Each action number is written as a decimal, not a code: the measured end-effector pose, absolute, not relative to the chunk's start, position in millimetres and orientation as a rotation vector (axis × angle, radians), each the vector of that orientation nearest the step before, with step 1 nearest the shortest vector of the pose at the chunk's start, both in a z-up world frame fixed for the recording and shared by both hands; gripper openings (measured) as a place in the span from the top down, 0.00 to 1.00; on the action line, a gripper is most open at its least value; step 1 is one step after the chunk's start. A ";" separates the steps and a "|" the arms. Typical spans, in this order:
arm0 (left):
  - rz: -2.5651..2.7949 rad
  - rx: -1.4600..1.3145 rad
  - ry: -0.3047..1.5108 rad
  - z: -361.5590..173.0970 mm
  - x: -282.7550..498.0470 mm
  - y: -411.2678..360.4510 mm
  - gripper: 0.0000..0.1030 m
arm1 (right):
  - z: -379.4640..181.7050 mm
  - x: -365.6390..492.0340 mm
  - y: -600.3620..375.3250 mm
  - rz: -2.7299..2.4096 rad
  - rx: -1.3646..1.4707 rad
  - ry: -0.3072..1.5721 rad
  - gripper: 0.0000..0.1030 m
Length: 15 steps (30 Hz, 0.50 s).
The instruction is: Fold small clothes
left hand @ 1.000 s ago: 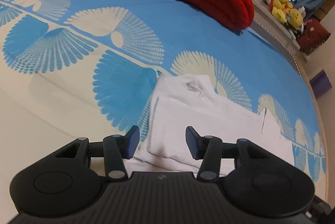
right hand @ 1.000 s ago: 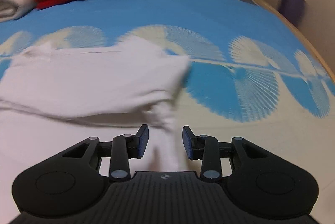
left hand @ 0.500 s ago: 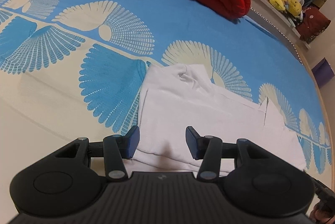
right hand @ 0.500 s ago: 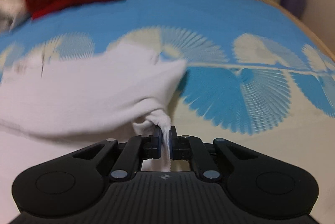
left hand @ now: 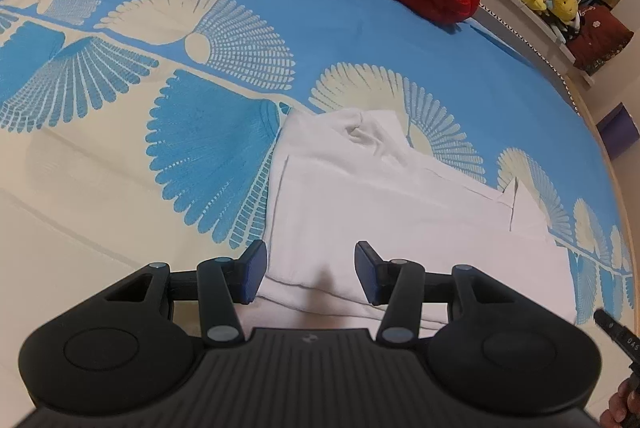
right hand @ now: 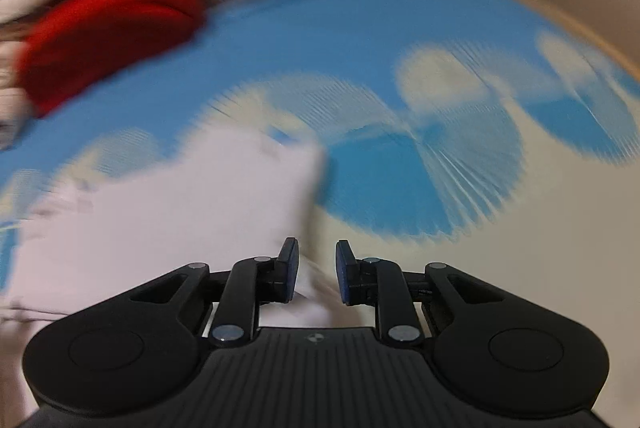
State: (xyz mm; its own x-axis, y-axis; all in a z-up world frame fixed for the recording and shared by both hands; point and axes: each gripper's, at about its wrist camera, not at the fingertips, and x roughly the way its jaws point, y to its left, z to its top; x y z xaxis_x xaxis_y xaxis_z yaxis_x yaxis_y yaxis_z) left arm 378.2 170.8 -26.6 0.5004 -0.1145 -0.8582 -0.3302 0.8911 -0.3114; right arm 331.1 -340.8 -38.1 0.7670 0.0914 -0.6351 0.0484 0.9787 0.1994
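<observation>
The white garment (left hand: 360,204) lies lengthwise just ahead of the half-wide, empty left claw (left hand: 310,270); the right claw (right hand: 316,270) is opening, a corner of cloth loose between its jaws.

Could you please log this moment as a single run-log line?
left gripper: open above white garment | right gripper: opening, garment corner between jaws, unpressed | surface: blue patterned bedspread

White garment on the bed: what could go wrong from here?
1. The right gripper is opening with a corner of the white garment between its jaws; the corner could drop askew and spoil the fold.
2. The left gripper hangs open over the garment's near edge; closing there may grab several layers.
3. The right wrist view is blurred, so placement looks uncertain.
</observation>
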 end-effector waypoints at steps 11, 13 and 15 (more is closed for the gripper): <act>0.084 -0.433 1.069 -40.1 386.3 158.8 0.55 | -85.5 360.8 -358.5 -0.069 0.276 0.879 0.64; 0.083 -0.412 1.084 -48.7 389.9 157.3 0.61 | -75.7 359.9 -351.5 -0.066 0.246 0.845 0.65; 0.087 -0.393 1.118 -61.4 393.3 155.6 0.68 | -76.9 361.9 -350.6 -0.059 0.228 0.837 0.67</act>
State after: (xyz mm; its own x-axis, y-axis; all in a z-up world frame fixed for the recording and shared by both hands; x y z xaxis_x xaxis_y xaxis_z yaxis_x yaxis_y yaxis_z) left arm 393.3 155.6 -61.4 0.4422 -0.1269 -0.8879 -0.2634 0.9279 -0.2638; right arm 361.9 -350.6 -76.9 0.6697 0.0375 -0.7417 0.1414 0.9740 0.1769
